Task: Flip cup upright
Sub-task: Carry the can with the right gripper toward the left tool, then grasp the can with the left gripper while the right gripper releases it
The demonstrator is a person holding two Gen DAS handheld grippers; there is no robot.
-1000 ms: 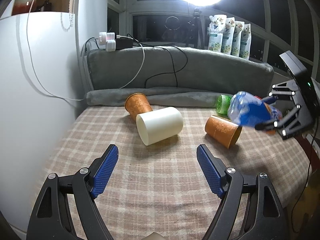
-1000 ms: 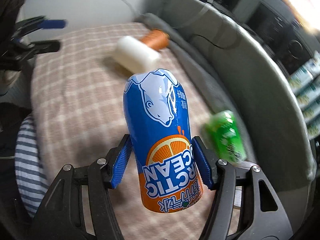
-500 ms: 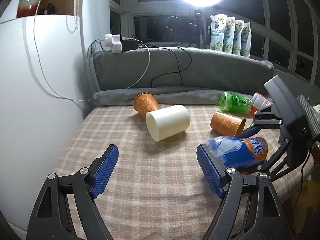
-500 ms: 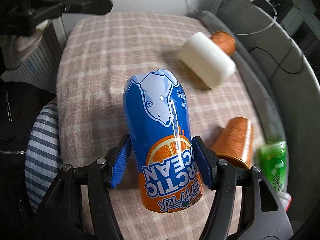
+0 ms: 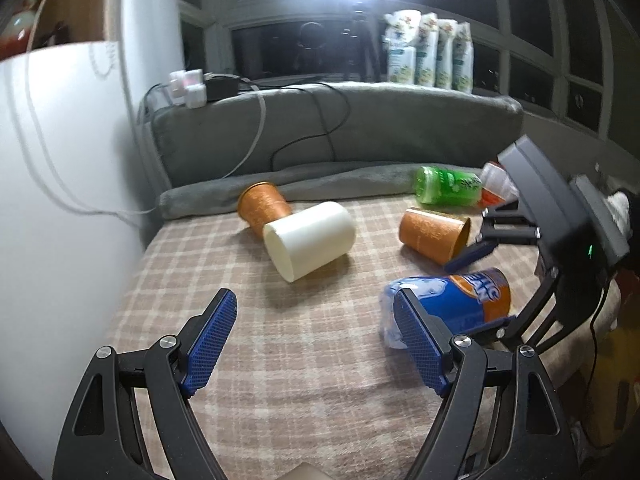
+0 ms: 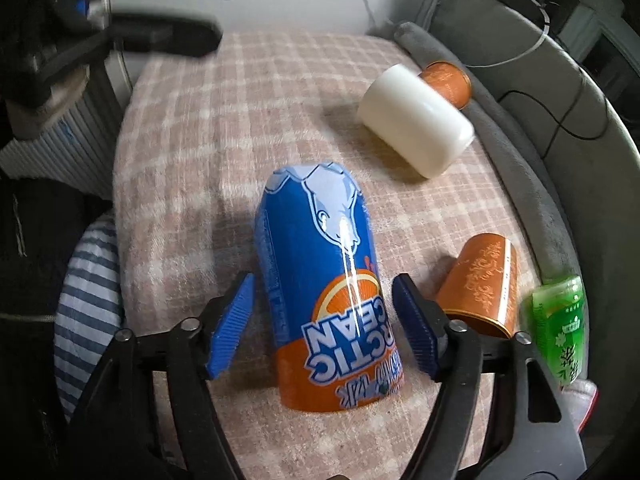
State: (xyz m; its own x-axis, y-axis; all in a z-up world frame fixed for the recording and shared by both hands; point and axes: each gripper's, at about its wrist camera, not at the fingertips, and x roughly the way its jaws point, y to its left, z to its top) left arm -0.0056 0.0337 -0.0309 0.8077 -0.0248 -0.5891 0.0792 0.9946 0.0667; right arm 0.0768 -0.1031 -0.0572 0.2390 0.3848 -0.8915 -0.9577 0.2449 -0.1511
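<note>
A blue and orange Arctic Ocean cup (image 6: 324,280) lies on its side on the checked blanket (image 6: 208,152), between the fingers of my right gripper (image 6: 322,320). The jaws stand apart from its sides, so the gripper is open. The cup also shows in the left wrist view (image 5: 456,300), partly behind my left fingertip (image 5: 416,336). My left gripper (image 5: 312,340) is open and empty above the blanket's near part. A cream cup (image 5: 310,240) lies on its side mid-blanket. Two orange cups (image 5: 262,208) (image 5: 434,234) lie on their sides.
A green bottle (image 5: 446,186) lies by the grey cushion roll (image 5: 320,184) at the back right. A grey backrest (image 5: 340,128) with cables and plugs runs behind. A white wall (image 5: 60,200) is at the left. The blanket's edge drops off on the right.
My right gripper brought the blue and orange cup down onto the blanket and opened, letting it go. My left gripper barely moved.
</note>
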